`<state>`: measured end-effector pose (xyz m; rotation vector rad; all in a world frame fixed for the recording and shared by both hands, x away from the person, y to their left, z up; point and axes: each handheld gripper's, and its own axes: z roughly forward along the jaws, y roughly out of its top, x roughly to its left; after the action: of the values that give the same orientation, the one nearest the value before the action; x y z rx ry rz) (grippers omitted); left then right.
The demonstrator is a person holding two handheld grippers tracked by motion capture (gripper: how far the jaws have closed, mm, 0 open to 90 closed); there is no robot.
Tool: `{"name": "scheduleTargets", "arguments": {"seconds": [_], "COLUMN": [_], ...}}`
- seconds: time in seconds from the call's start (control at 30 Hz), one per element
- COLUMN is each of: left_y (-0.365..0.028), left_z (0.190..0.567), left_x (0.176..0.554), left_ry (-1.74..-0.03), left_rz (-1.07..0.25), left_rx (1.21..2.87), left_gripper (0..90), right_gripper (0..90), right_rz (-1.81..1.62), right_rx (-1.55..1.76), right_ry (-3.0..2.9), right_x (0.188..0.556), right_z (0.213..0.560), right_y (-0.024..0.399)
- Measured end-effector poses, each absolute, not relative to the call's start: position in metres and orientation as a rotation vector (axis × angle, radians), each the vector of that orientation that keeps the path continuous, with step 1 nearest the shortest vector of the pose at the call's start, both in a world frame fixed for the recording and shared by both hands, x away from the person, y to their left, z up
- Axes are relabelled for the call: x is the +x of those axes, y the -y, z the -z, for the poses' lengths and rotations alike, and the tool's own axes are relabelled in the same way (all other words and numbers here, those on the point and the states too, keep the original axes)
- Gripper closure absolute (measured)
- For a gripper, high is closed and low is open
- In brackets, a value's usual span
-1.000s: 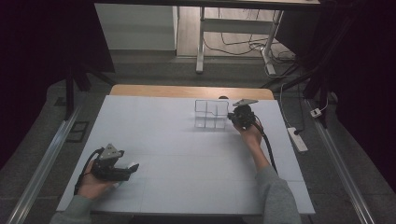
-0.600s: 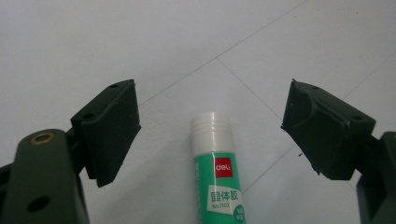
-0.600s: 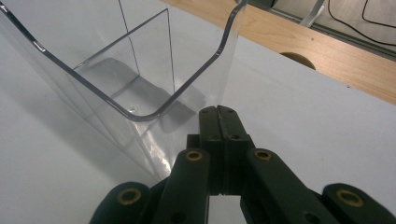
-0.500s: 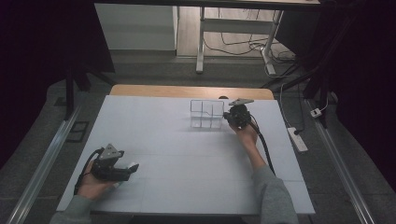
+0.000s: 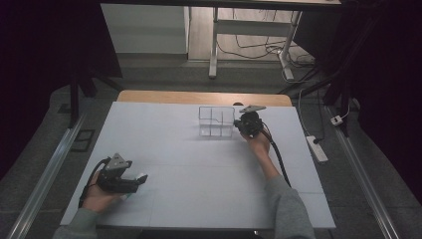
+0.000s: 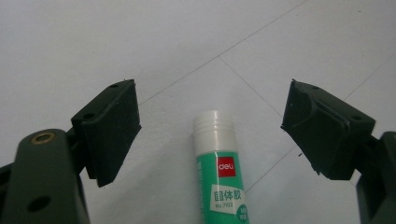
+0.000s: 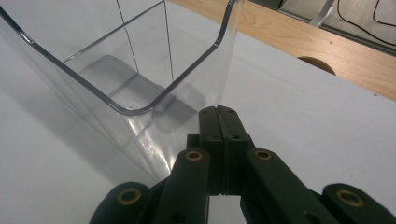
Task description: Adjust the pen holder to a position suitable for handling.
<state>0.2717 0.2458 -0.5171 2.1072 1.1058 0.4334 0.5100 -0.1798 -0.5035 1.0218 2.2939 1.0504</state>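
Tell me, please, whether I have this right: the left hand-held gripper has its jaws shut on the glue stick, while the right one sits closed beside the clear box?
Not quite: in the left gripper view the left hand-held gripper stands open, the glue stick lying between its jaws untouched. The rest holds: the right hand-held gripper sits closed beside the clear box.

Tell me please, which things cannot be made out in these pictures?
- Glue stick: its lower end is cut off by the bottom edge of the left gripper view.
- Clear container: the right gripper view crops its top and left side.
- Right claw: too small in the high view to read; whether it touches the container is unclear.
- Small label print: blurred.
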Motion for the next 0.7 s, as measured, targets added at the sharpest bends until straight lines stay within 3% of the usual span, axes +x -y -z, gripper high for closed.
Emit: {"name": "scheduleTargets", "arguments": {"seconds": [0.7], "left_y": [-0.248], "left_z": [0.518], "left_x": [0.272], "left_ry": [-1.109], "left_rz": [-0.426], "left_rx": [2.104], "left_gripper": [18.8], "right_gripper": [89.4], "right_rz": [-1.050], "right_rx": [0.992], "right_ry": [-2.327], "right_x": [0.506], "right_z": [0.503], "right_y": [0.172]}}
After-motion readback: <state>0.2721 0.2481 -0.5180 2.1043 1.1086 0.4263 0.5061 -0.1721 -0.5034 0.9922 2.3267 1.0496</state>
